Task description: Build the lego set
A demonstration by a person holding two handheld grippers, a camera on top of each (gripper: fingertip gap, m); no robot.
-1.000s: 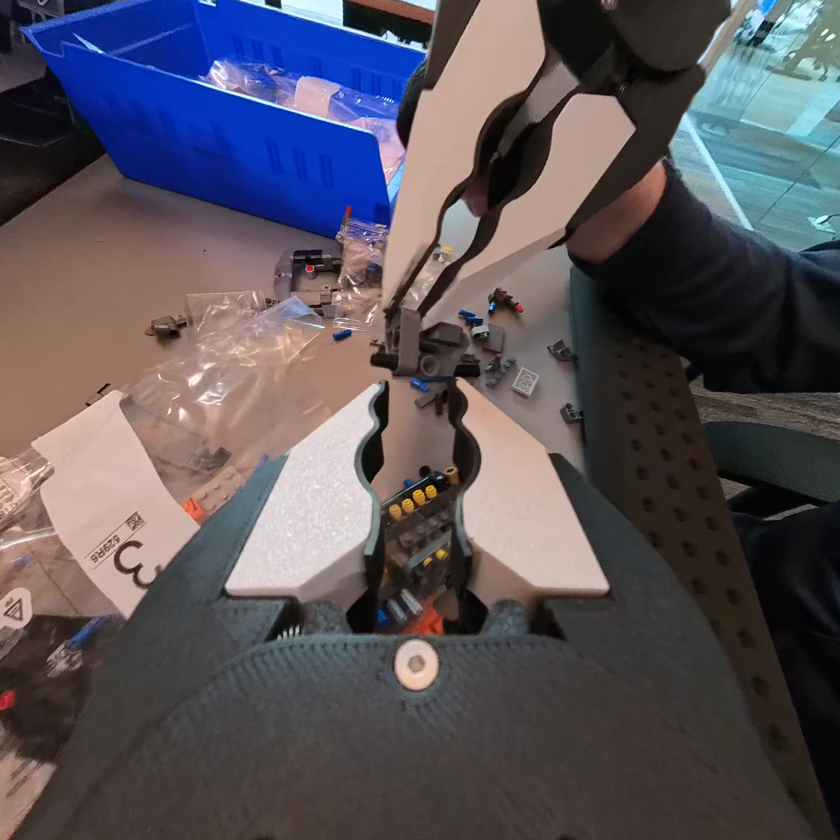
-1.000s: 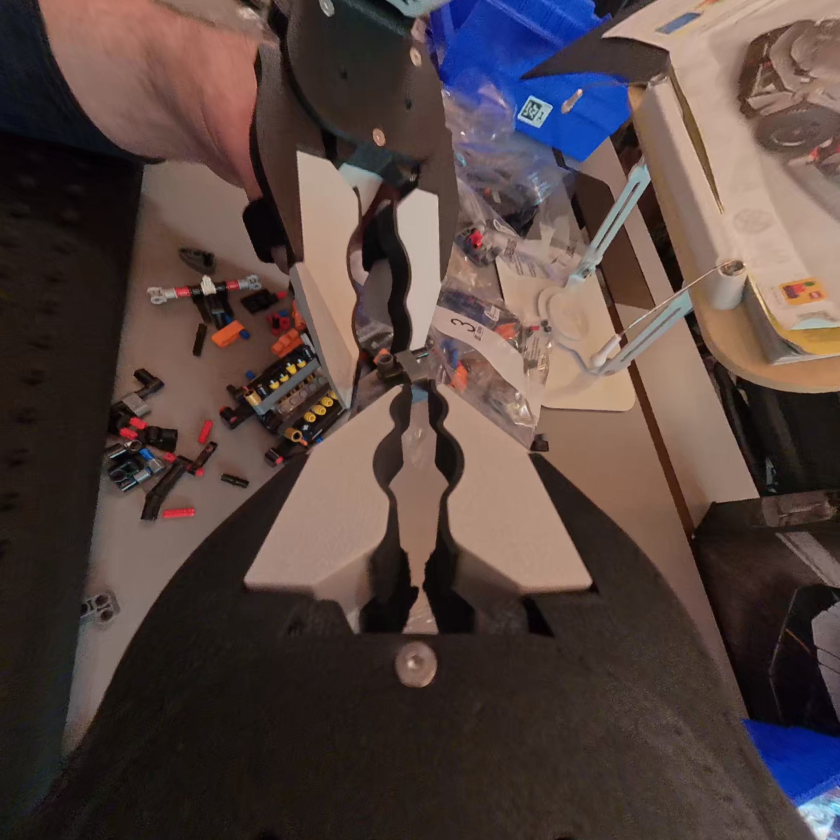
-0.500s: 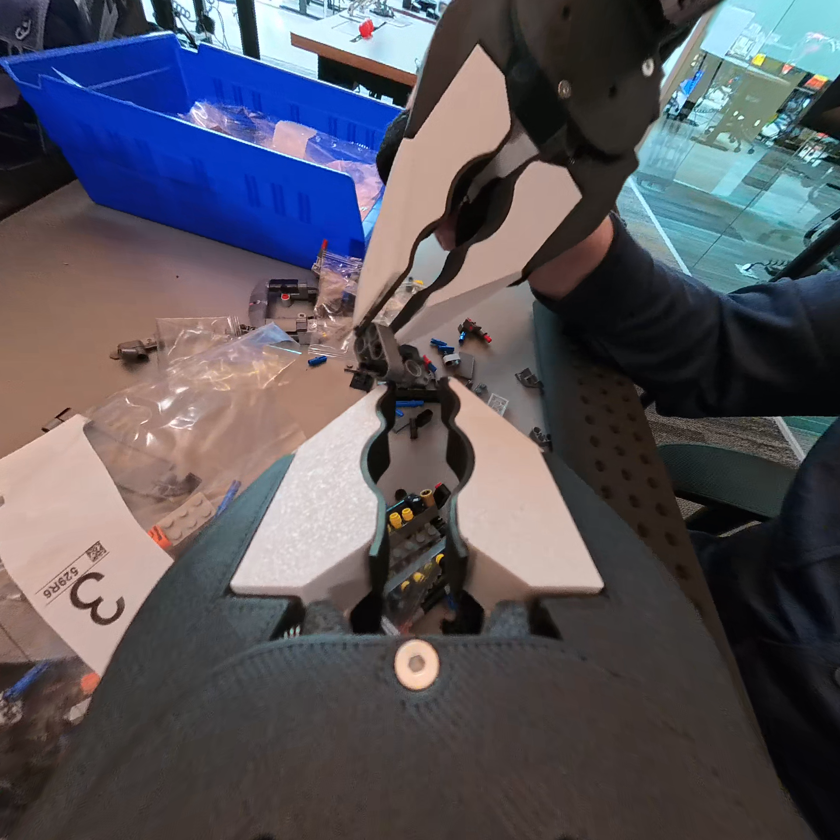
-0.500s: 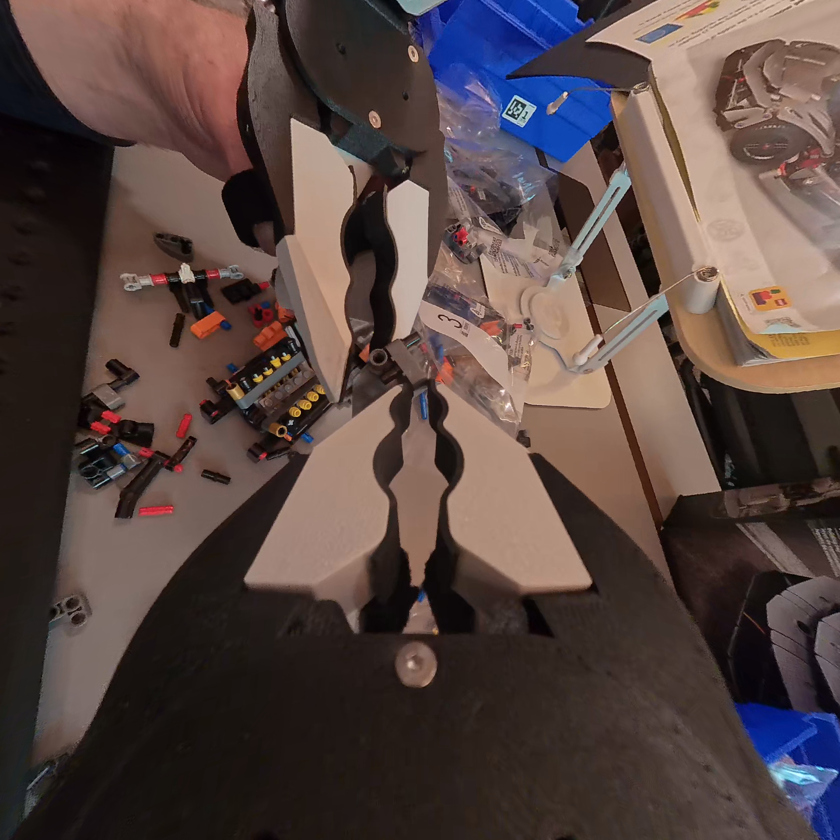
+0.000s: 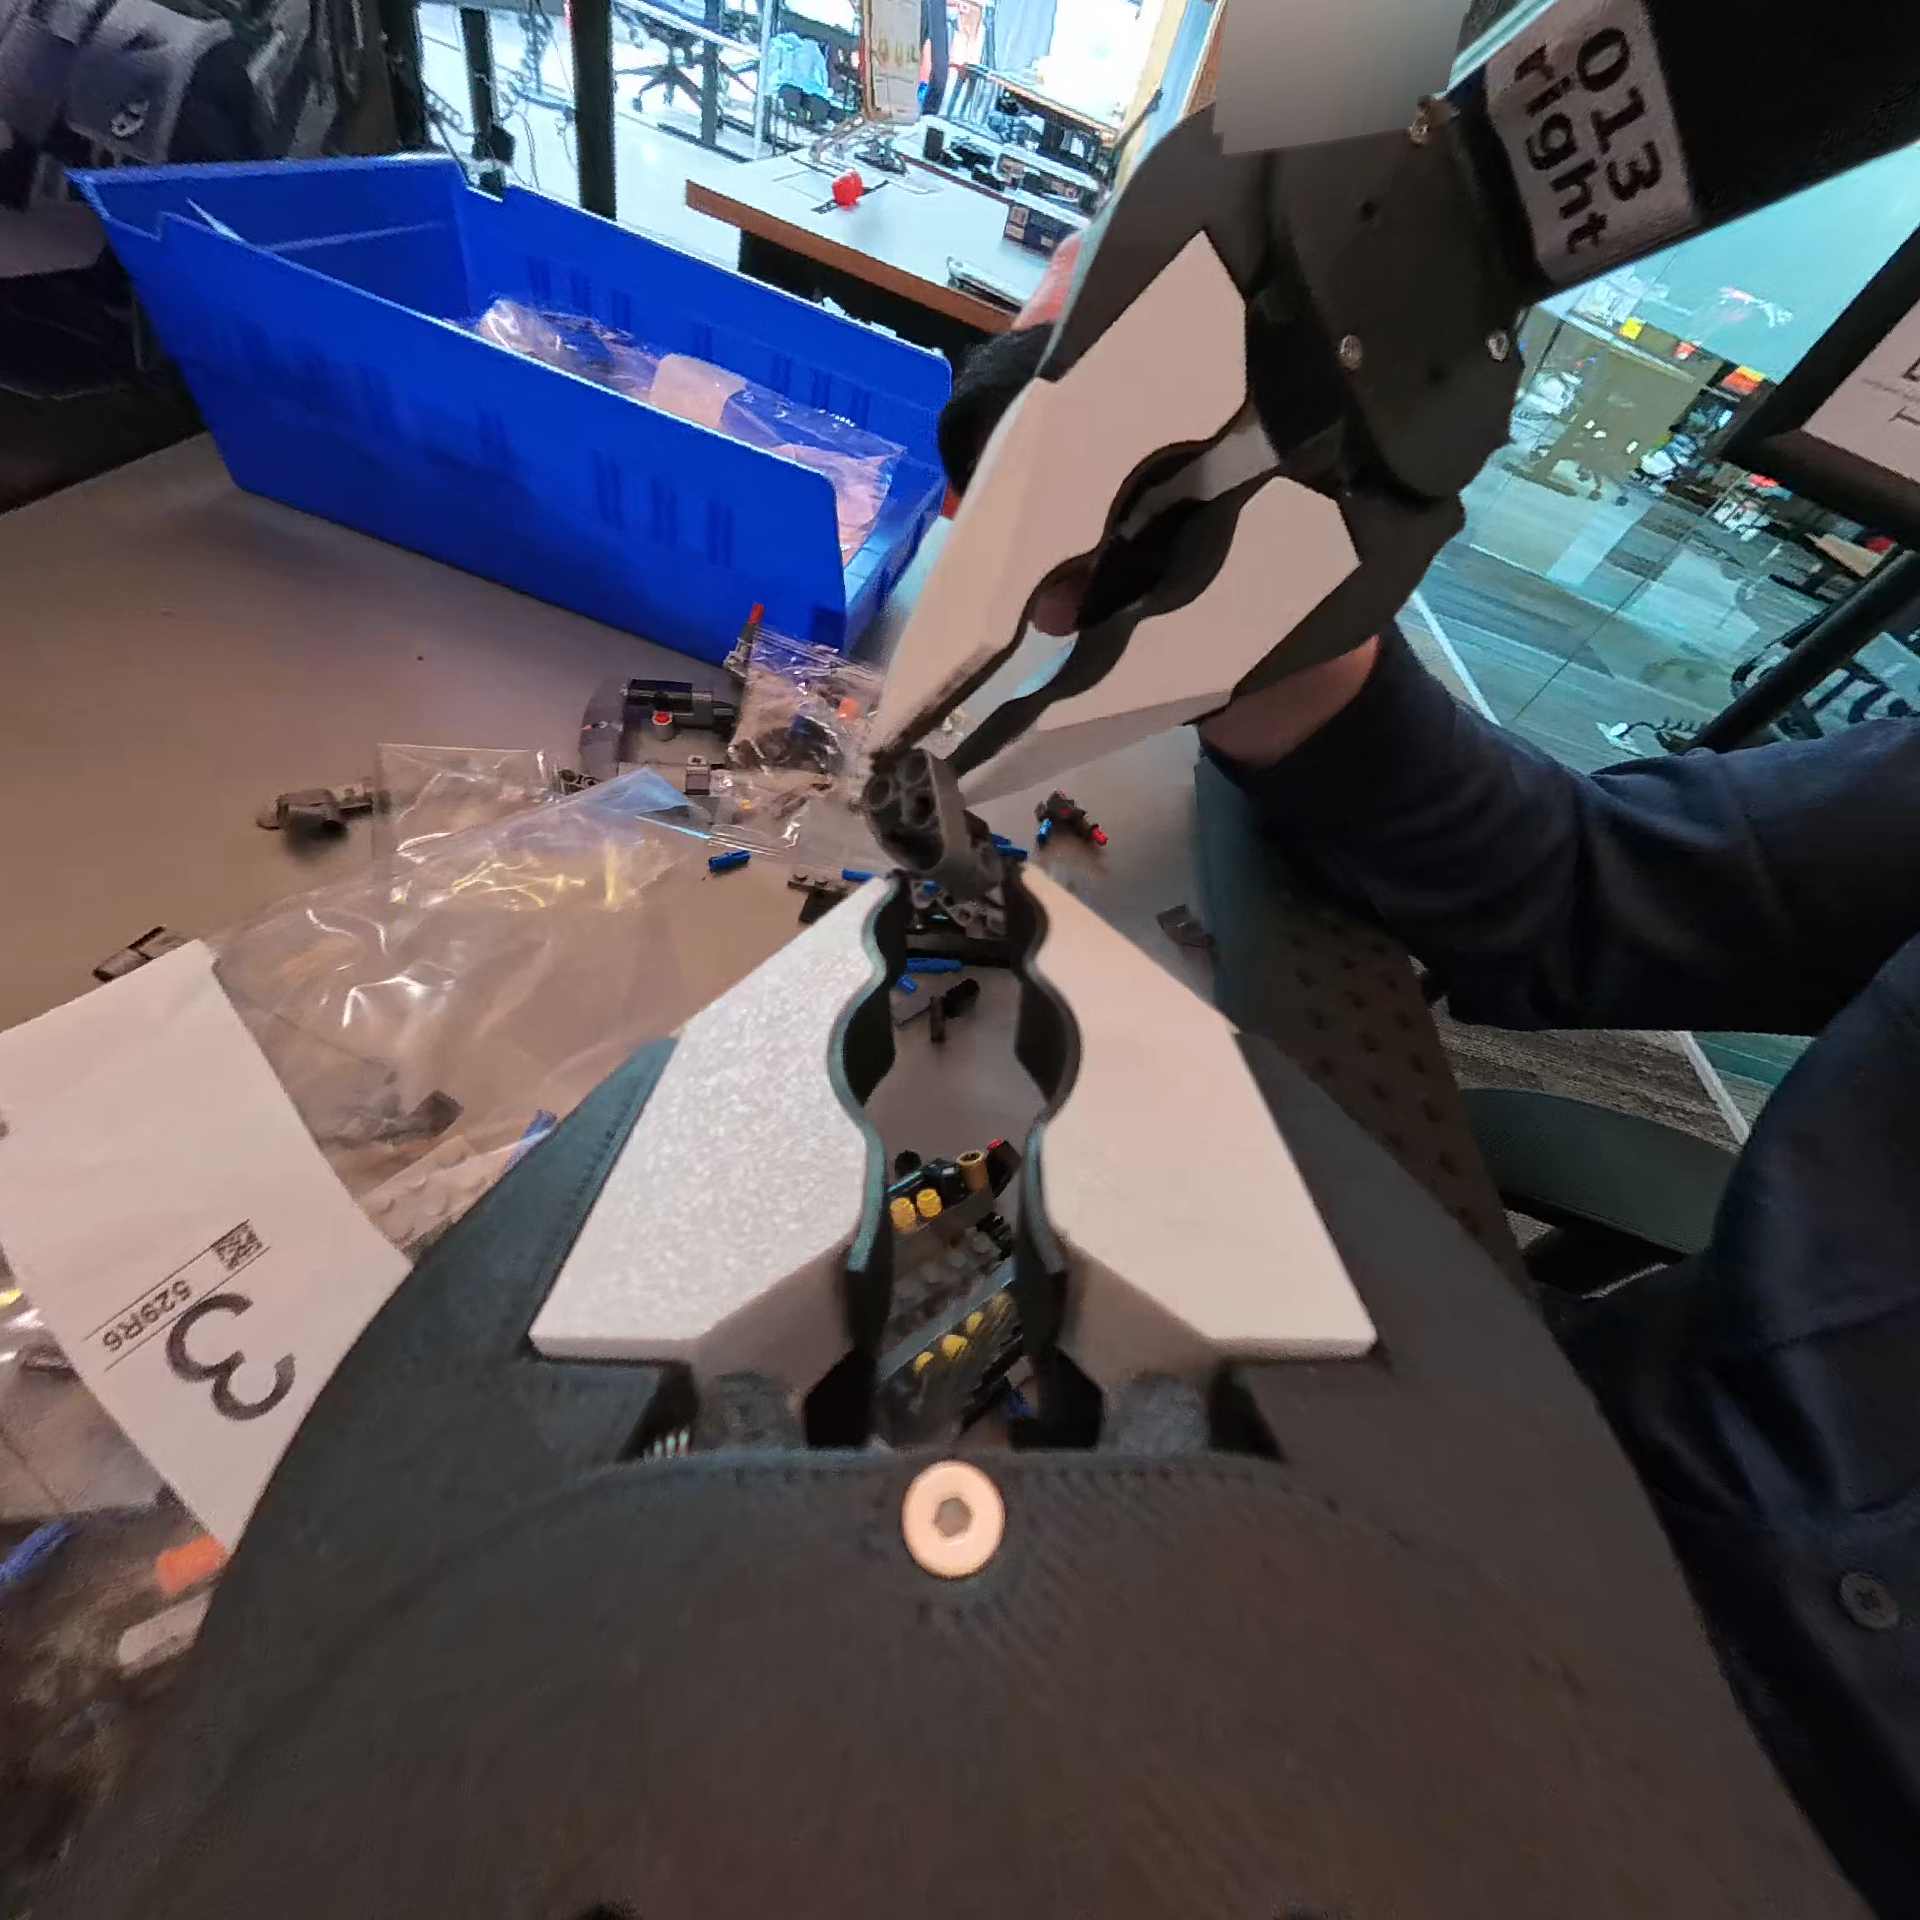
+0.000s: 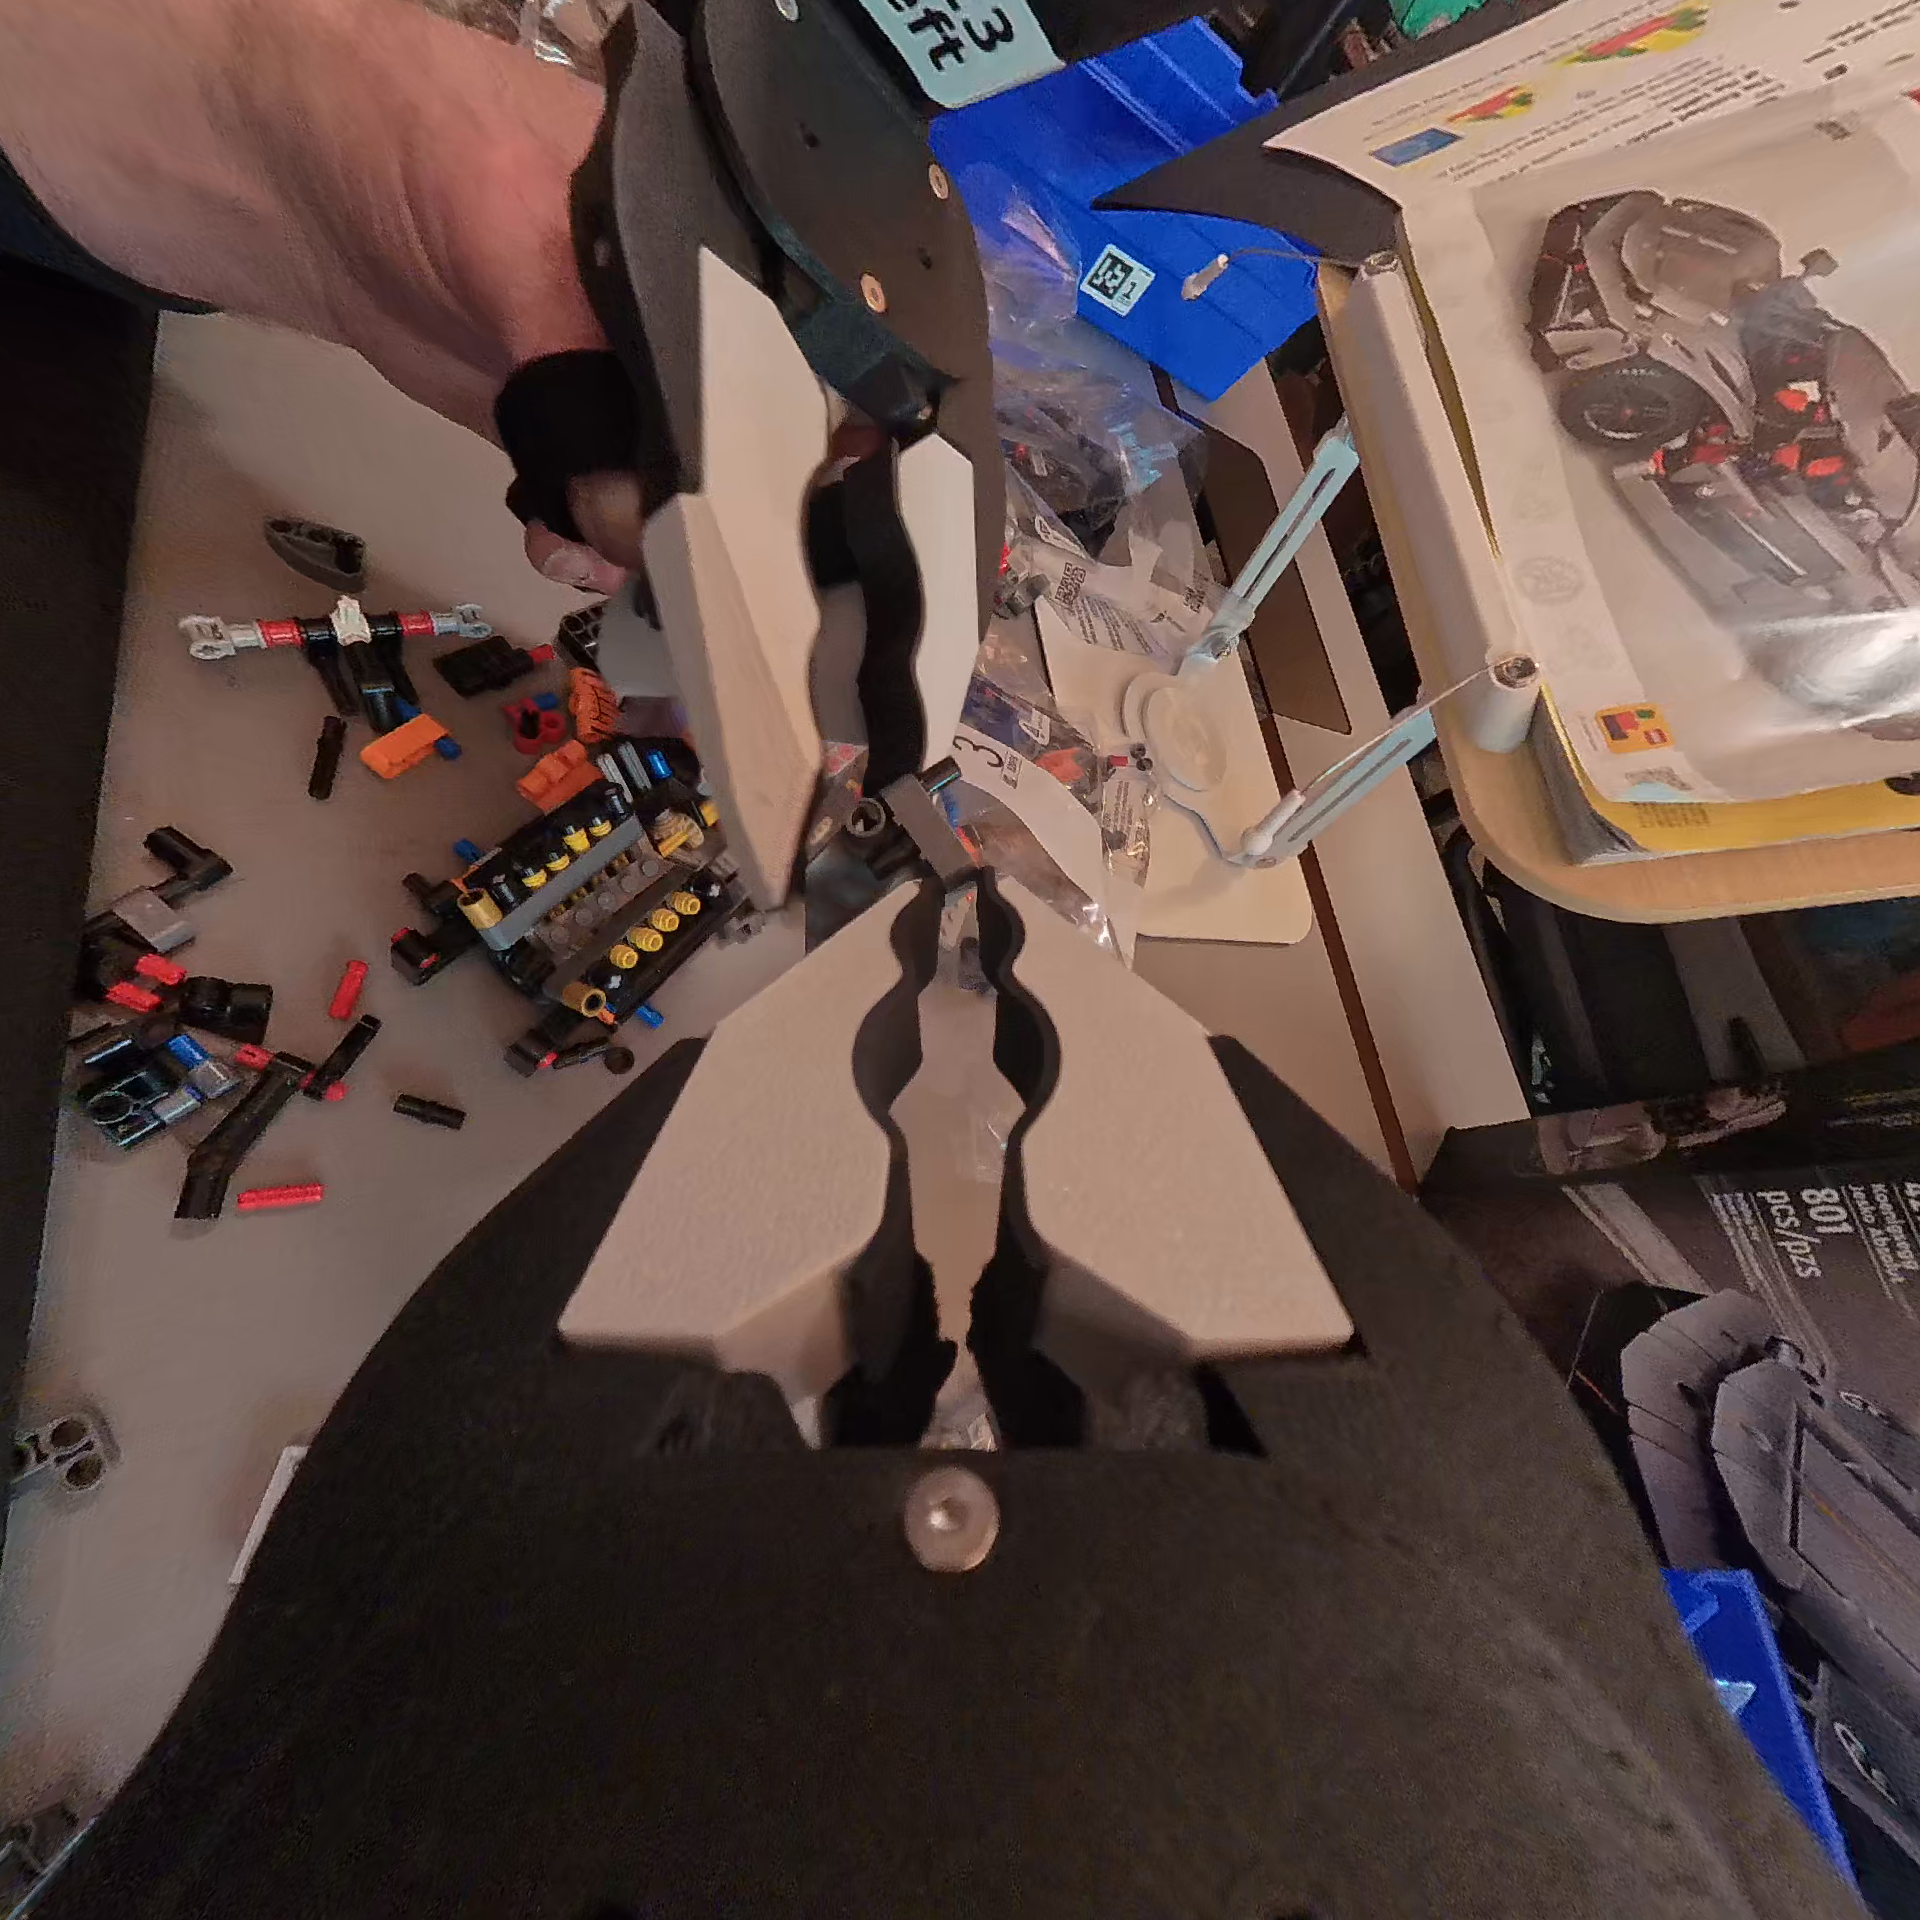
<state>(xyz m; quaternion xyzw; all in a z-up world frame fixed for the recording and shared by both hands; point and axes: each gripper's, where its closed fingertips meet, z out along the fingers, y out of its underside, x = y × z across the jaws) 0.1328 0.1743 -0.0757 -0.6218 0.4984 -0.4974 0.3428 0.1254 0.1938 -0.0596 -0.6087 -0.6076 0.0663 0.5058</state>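
Grey lego assembly (image 5: 928, 831) held between both tongs, left tongs (image 5: 951, 896) seemingly clamping it, right tongs (image 6: 951, 896) pinching its top

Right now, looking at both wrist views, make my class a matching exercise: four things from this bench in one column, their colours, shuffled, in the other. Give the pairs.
Things:
1. storage bin
2. piece held between both grippers
3. flat brick beside the axle assembly
4. loose pin at the table's near edge

Colours:
A. orange
B. dark grey
C. red
D. blue

Pairs: 1-D, 2-B, 3-A, 4-C
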